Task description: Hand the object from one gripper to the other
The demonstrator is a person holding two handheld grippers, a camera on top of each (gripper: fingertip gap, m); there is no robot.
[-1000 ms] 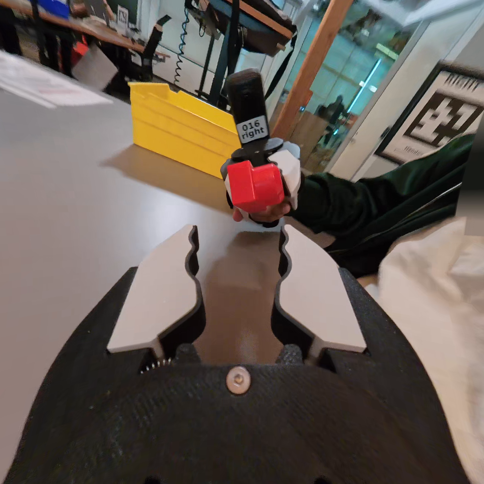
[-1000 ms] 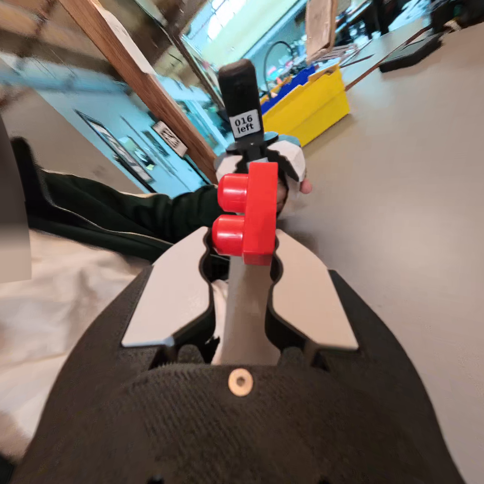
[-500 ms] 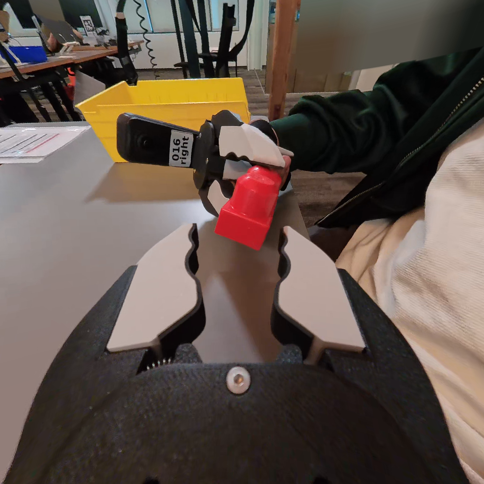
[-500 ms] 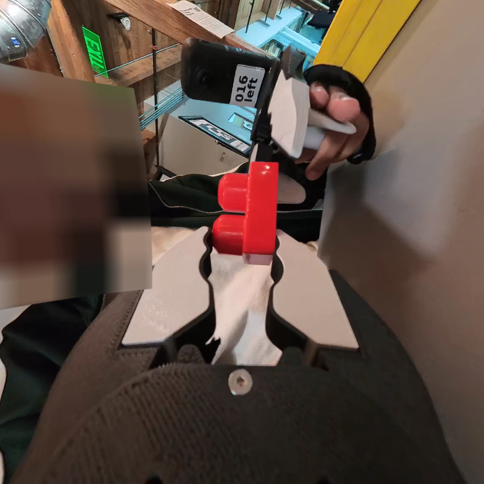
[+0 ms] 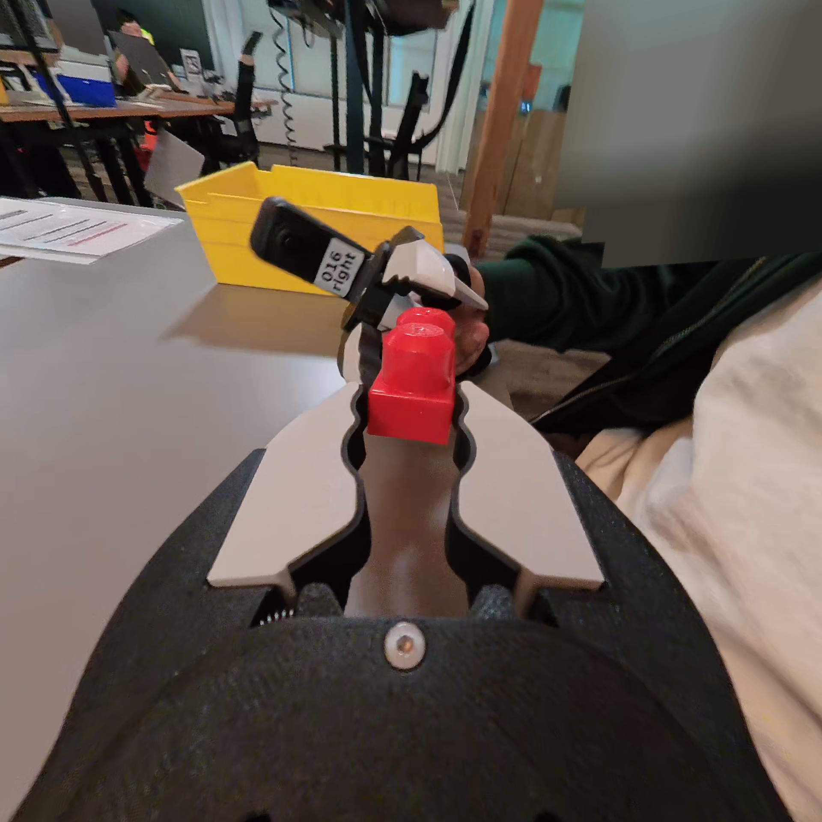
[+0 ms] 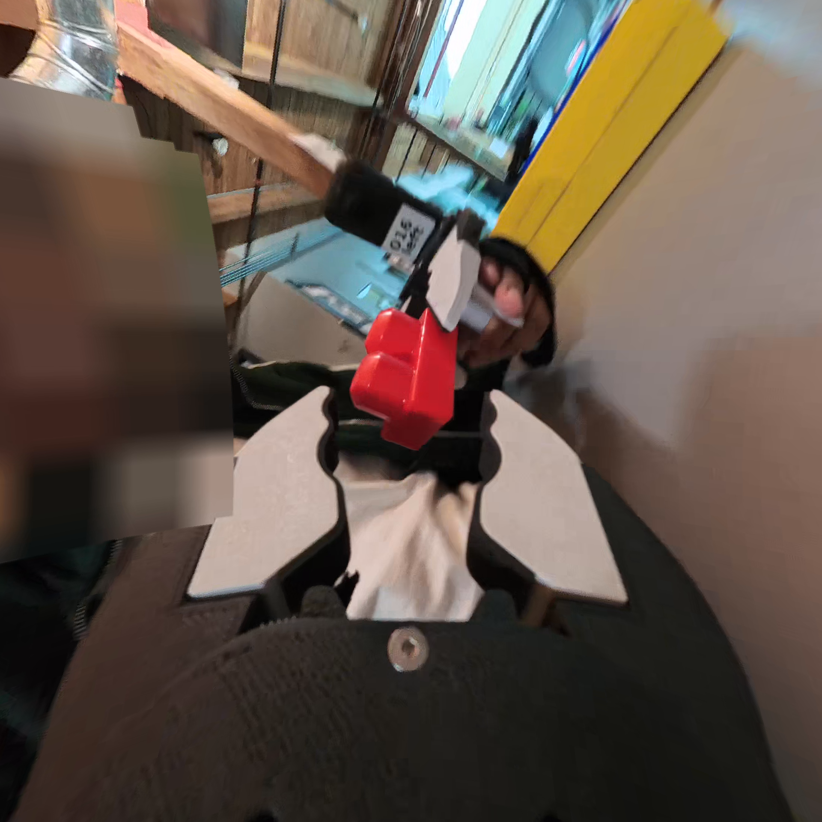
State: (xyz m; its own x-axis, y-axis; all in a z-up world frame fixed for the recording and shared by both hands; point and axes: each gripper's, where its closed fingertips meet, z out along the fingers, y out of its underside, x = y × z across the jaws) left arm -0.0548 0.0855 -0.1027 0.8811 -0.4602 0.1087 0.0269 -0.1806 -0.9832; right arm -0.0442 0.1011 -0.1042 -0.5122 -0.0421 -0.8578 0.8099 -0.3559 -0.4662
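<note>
At frame centre of my left wrist view, the left gripper (image 5: 410,400) clamps one red block (image 5: 411,387) by its base between both fingertips, its two studs pointing up and lined up away from the lens, toward the right gripper (image 5: 382,311) just behind it. In my right wrist view the same block (image 6: 407,378) floats just above centre, free of my right gripper (image 6: 407,409), whose jaws stand apart on nothing, studs aimed left. One yellow bin (image 5: 311,209) sits on the grey table (image 5: 111,378) at upper centre.
</note>
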